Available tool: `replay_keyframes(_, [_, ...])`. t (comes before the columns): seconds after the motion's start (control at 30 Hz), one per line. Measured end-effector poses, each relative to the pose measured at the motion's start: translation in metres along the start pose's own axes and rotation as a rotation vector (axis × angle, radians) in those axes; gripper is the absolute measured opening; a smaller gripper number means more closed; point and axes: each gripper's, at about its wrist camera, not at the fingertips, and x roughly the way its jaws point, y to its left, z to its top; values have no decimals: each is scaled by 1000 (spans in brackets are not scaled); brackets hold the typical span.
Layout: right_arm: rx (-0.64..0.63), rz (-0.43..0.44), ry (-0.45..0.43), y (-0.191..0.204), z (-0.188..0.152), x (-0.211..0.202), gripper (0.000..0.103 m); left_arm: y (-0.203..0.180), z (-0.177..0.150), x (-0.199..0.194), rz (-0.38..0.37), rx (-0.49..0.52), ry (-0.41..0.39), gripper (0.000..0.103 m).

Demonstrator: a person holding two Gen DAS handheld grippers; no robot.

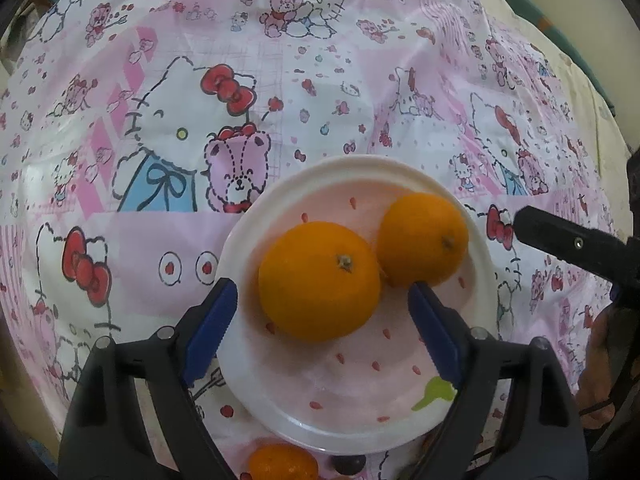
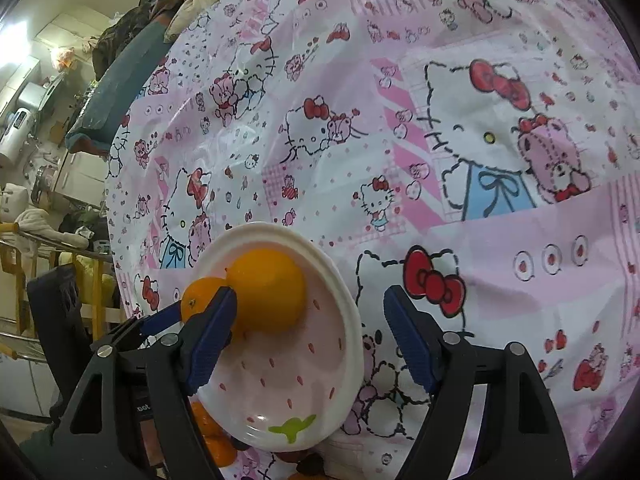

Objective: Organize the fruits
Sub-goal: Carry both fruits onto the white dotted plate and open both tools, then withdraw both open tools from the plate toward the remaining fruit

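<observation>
Hovering with jaws spread, the left tongs [image 1: 322, 294] bracket a round, dimpled orange [image 1: 319, 280] beside a second orange [image 1: 423, 239] on the glossy white plate [image 1: 256, 376]. From the right wrist, the right tongs [image 2: 310, 300] gape empty above that plate's rim [image 2: 352, 304] and the wrinkled cartoon-print cloth [image 2: 520, 240] on the counter.

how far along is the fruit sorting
Done: two oranges sit on the plate. In hand: nothing; the left gripper is open around the nearer orange, the right gripper open and empty. Left: a small orange fruit and a dark one lie off the plate.
</observation>
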Motion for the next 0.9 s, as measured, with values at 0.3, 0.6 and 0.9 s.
replay_keyframes(0.3, [20, -33, -56, -3, -17, -30, 83, -4, -16, -32, 13, 46, -81, 85])
replay_keyframes(0.6, [19, -53, -107, -2, -56, -64, 83, -2, -40, -70, 46, 53, -142, 85])
replay_keyframes(0.9, [16, -72, -132, 0, -101, -88, 83, 7, -73, -101, 62, 35, -178, 85])
